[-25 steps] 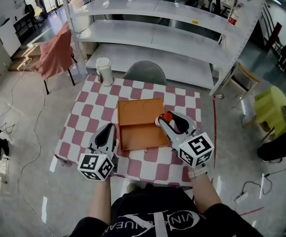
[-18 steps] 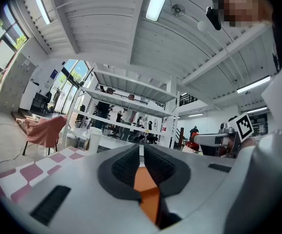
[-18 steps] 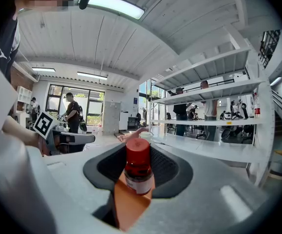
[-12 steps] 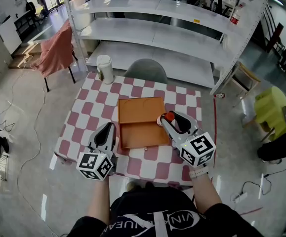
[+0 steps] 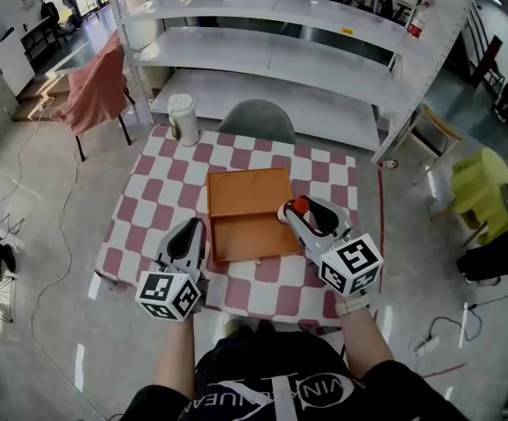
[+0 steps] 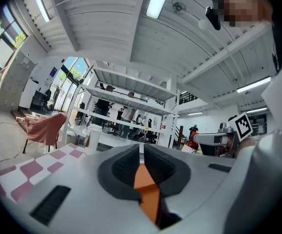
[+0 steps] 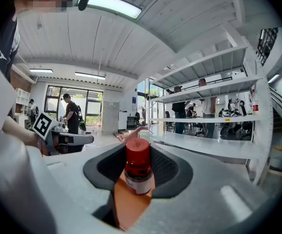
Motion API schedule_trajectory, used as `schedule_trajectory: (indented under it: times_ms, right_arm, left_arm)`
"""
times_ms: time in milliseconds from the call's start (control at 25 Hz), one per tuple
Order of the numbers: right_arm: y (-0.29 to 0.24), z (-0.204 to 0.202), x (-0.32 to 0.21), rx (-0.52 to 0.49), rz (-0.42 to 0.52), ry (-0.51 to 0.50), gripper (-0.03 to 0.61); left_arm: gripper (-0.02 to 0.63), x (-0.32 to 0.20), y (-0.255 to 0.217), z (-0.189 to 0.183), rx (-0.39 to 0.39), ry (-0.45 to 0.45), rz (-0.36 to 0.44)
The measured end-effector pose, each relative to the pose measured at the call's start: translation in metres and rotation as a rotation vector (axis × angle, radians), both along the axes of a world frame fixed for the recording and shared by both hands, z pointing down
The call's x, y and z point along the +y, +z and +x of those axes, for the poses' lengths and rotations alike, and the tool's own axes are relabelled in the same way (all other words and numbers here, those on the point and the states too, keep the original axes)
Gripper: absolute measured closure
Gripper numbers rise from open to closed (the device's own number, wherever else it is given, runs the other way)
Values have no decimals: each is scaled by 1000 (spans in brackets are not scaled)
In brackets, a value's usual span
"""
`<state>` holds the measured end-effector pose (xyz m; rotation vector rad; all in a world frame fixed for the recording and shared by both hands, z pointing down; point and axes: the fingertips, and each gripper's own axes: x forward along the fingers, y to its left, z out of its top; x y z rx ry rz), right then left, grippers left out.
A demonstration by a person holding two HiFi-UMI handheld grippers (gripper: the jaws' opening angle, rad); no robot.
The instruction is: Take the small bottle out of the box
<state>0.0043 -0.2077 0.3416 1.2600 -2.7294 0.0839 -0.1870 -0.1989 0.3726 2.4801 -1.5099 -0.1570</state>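
Note:
An open orange box (image 5: 252,238) lies flat on the checkered table (image 5: 324,179), its lid (image 5: 248,192) folded back. The small bottle (image 5: 298,207) has a red cap and a white label, and my right gripper (image 5: 296,210) is shut on it just above the box's right edge. In the right gripper view the bottle (image 7: 138,172) stands upright between the dark pads of my right gripper (image 7: 138,155). My left gripper (image 5: 193,228) hovers at the box's left side, shut and holding nothing. In the left gripper view the orange box (image 6: 146,189) shows below the left gripper's (image 6: 141,152) closed pads.
A white lidded cup (image 5: 182,117) stands at the table's far left corner. A grey chair (image 5: 258,121) sits behind the table, with white metal shelves (image 5: 271,55) beyond it. A pink cloth (image 5: 96,90) hangs over a stand at the left.

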Motion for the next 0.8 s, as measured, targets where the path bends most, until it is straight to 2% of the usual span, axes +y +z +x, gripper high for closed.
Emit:
schedule_trajectory:
  times_ms: [800]
  right_arm:
    - [6,0,-3,7,-7,8,431]
  left_arm:
    - [581,-6,9,1,5,16,-16]
